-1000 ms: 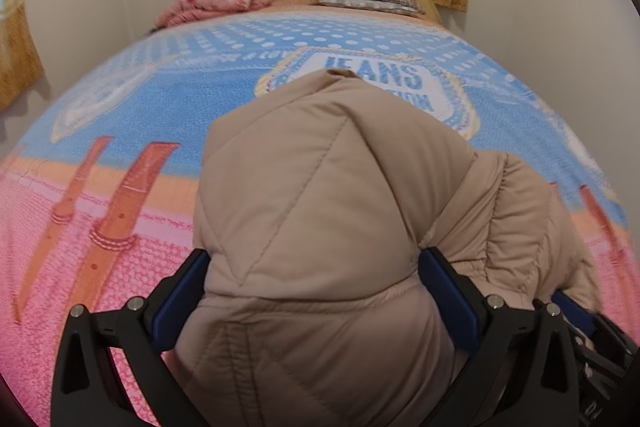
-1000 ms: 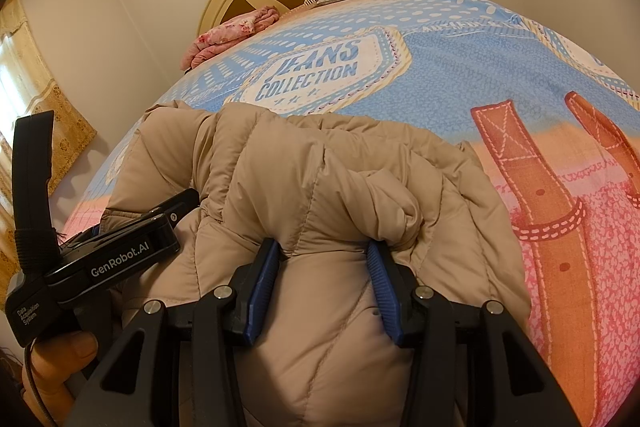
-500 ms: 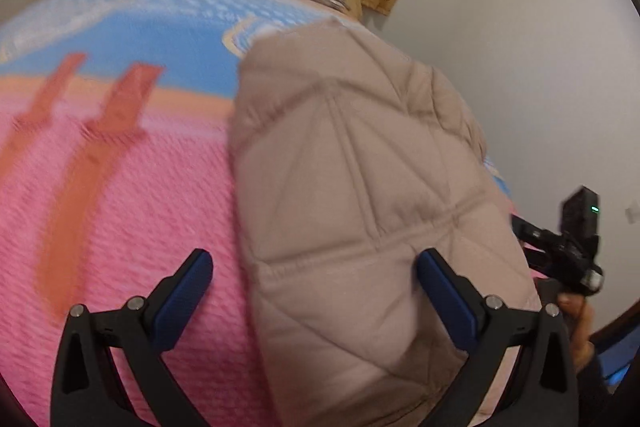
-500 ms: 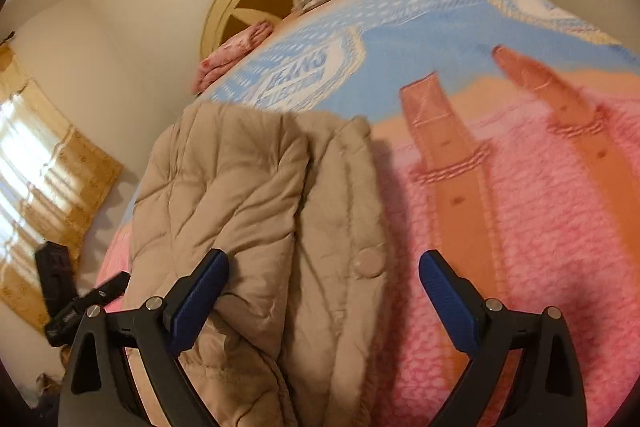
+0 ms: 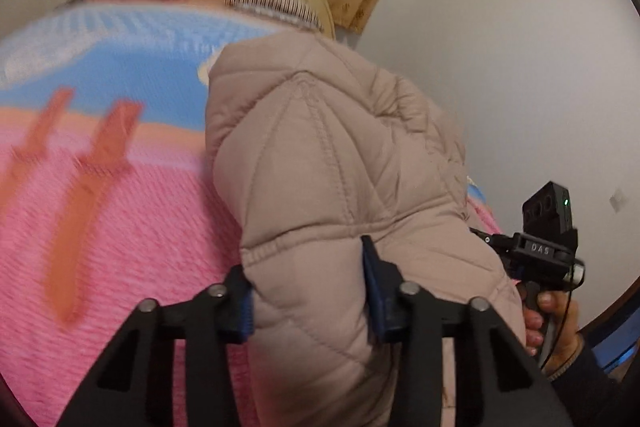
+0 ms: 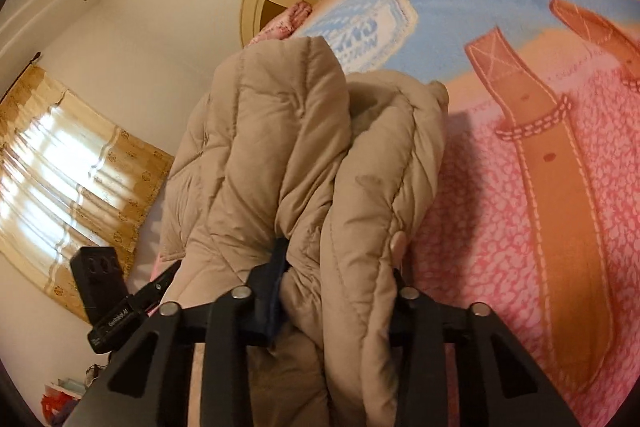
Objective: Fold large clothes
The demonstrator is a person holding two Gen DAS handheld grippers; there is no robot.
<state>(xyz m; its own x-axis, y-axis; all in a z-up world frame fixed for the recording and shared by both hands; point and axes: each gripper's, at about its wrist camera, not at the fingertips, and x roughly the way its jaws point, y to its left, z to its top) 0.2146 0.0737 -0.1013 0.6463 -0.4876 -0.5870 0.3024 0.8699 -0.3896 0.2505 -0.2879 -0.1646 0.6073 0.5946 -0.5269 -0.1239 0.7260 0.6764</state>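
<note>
Both tongs closing on the puffy beige jacket [image 5: 320, 163] bunched up on the bed [image 5: 120, 227]: left tongs [image 5: 308, 291] pinching one thick quilted fold, right tongs [image 6: 336, 291] squeezing stacked layers, probably keeping the bundle from springing apart while folding

Both grippers, the left gripper [image 5: 308, 297] and the right gripper [image 6: 336, 291], are black angular frames with silver screws and blue-padded jaws, while at four o'clock a dark sleeve [image 5: 588, 383] and thin black cable [image 5: 560, 327] show.
</note>
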